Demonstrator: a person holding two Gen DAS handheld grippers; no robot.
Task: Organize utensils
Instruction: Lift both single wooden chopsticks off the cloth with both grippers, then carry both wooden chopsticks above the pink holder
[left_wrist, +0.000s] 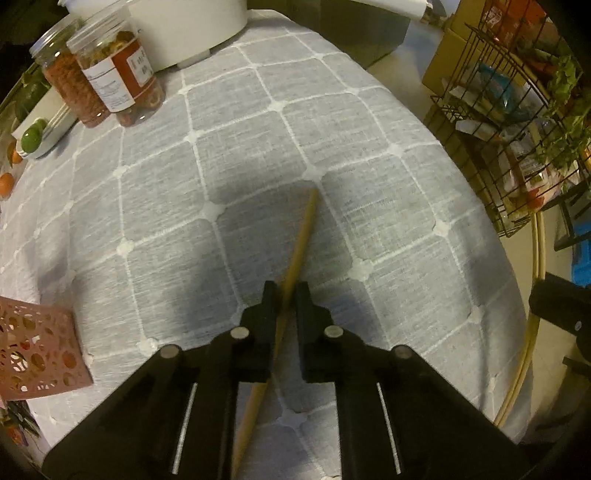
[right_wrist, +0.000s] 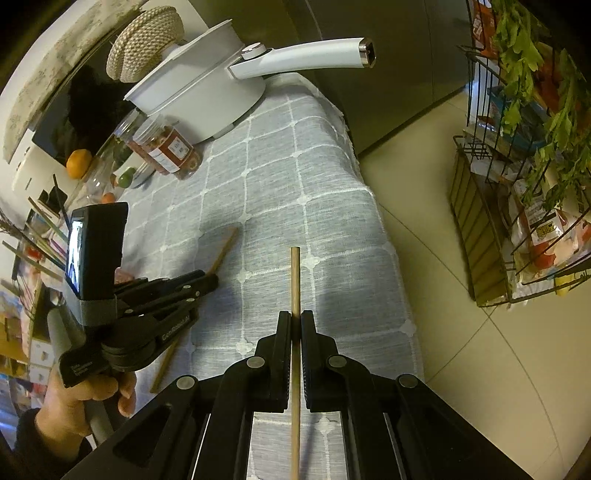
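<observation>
Pinching a thin round wooden chopstick, the right gripper has its black ribbed jaws closed flat on the shaft, which runs straight toward 12 o'clock and ends in a blunt cut tip above the desk. The left gripper has its jaws drawn narrow around a second chopstick, pale and tapered, which lies on the cloth and slants toward 1 o'clock; the pads sit close at either side of it, though whether they press on it I cannot tell. In the right wrist view that left gripper shows at 9 o'clock, matte black plastic with a small lit screen on top and white lettering on its side, too small to read surely, held by a hand at 8 o'clock.

Grey woven tablecloth with a raised white grid and small flower-like knots covers the desk. At 8 o'clock in the left wrist view stands a pink holder with punched round holes. At 11 o'clock stand two clear plastic jars of reddish dried food, with white and red labels whose print is unreadable. Behind them sits a smooth white pot with a long handle. A black wire rack stands at 3 o'clock.
</observation>
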